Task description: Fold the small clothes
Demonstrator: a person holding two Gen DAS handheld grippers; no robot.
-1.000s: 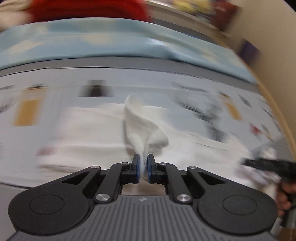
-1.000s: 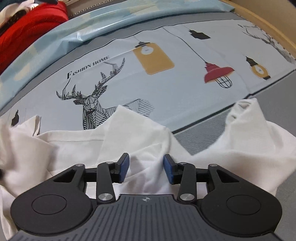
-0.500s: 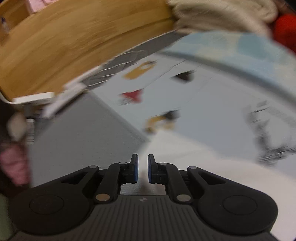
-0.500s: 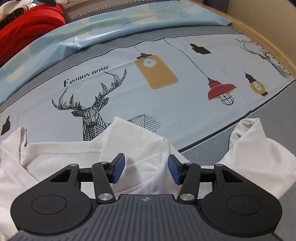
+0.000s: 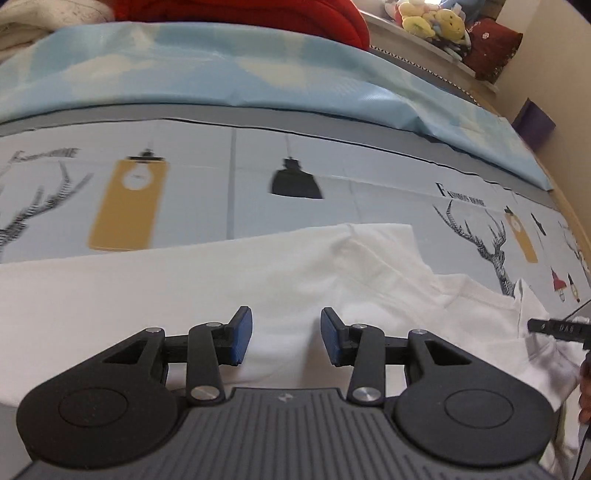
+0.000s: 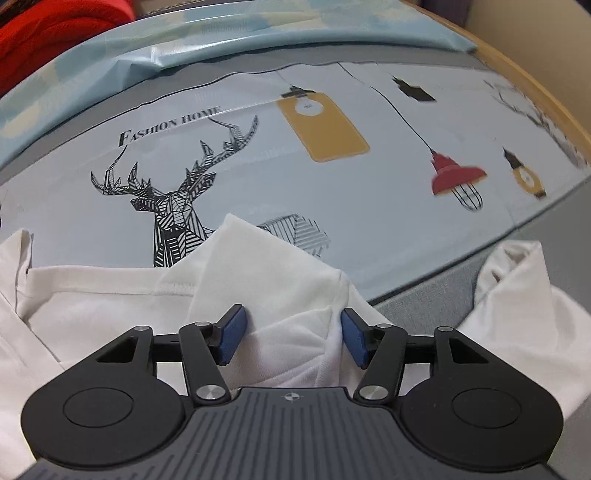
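1. I see one white garment (image 5: 258, 288) on the printed sheet (image 5: 332, 170). In the left wrist view it lies across the middle of the frame, and its long axis runs from the left edge to the lower right. Its far edge is almost straight and points to the upper right.
2. In the right wrist view the same garment (image 6: 280, 280) fills the lower half. A folded flap rises to a point in the centre, toward the deer print (image 6: 173, 206). A bunched part sits at the right edge.
3. My left gripper (image 5: 286, 339) has its jaws apart; they have just been opening. The cloth lies under the gap and the blue pads (image 5: 240, 336) do not press on it.
4. My right gripper (image 6: 291, 338) is also apart, a little wider, and it has just been opening too. A ridge of cloth stands between the pads; the right pad (image 6: 354, 341) is just beside it, but I cannot tell if it touches.
5. Count: one garment, two grippers, one red pile (image 5: 236, 11) at the top, and one group of soft toys (image 5: 432, 20) at the upper right.
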